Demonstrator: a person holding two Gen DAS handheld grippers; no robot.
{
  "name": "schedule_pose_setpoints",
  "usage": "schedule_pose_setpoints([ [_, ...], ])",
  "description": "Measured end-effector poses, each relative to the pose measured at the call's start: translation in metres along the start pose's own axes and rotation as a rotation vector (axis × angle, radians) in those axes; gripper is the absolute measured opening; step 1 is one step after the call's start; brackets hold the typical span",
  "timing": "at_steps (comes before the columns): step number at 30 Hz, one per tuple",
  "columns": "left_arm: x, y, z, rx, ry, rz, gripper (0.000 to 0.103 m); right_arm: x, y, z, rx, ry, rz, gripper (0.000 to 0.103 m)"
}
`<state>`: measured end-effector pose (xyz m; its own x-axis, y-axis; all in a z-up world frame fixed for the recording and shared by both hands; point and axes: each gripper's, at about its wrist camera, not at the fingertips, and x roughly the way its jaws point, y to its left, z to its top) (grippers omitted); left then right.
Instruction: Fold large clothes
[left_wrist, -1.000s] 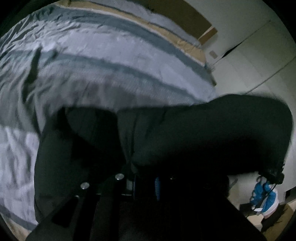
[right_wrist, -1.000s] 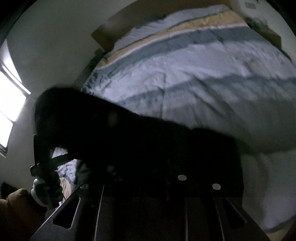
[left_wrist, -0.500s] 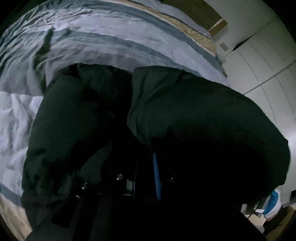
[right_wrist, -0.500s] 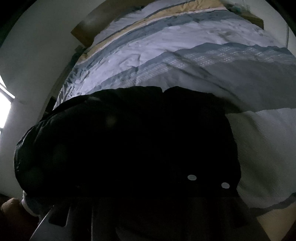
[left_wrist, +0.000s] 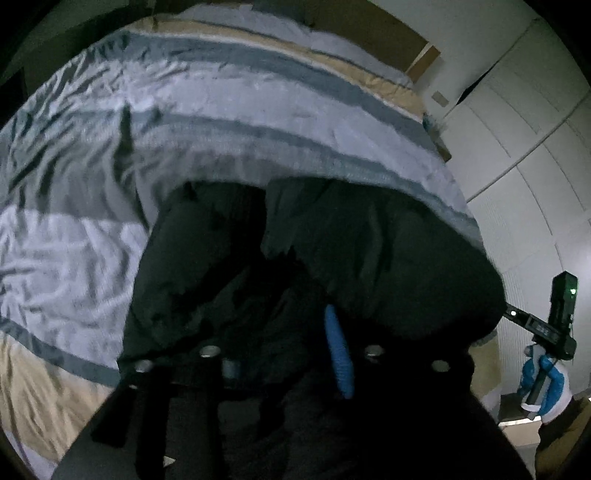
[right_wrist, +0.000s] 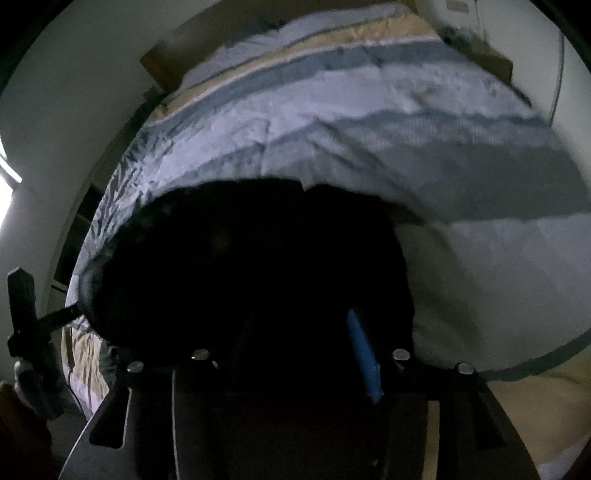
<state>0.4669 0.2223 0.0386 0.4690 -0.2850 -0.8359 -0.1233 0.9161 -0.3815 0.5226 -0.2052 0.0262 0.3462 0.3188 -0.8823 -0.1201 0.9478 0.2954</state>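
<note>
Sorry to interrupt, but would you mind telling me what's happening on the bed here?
A person with a gripper in each hand is folding a black garment on the striped bedspread. The left gripper and right gripper are both over its near edge with their jaws opening. The cloth is too dark to show whether any still lies between them.

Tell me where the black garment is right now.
The black garment lies on the striped bedspread near the bed's foot, low and central in both wrist views, directly ahead of both claws.
</note>
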Motion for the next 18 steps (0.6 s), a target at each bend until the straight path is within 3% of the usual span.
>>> schedule_pose_setpoints([
  [3, -0.003, -0.016, 0.019, 0.026, -0.021, 0.008, 0.046, -0.015, 0.015, 0.016, -0.034, -0.034, 0.011, 0.068],
  [9, 0.015, -0.053, 0.050, 0.090, -0.033, 0.000, 0.047, -0.016, 0.057, 0.049, -0.112, -0.070, 0.058, 0.074],
  [14, 0.044, -0.074, 0.067, 0.124, -0.032, -0.008, 0.047, 0.006, 0.091, 0.068, -0.171, -0.068, 0.078, 0.076],
  [18, 0.074, -0.079, 0.062, 0.136, -0.005, 0.008, 0.047, 0.033, 0.103, 0.063, -0.208, -0.023, 0.068, 0.076],
])
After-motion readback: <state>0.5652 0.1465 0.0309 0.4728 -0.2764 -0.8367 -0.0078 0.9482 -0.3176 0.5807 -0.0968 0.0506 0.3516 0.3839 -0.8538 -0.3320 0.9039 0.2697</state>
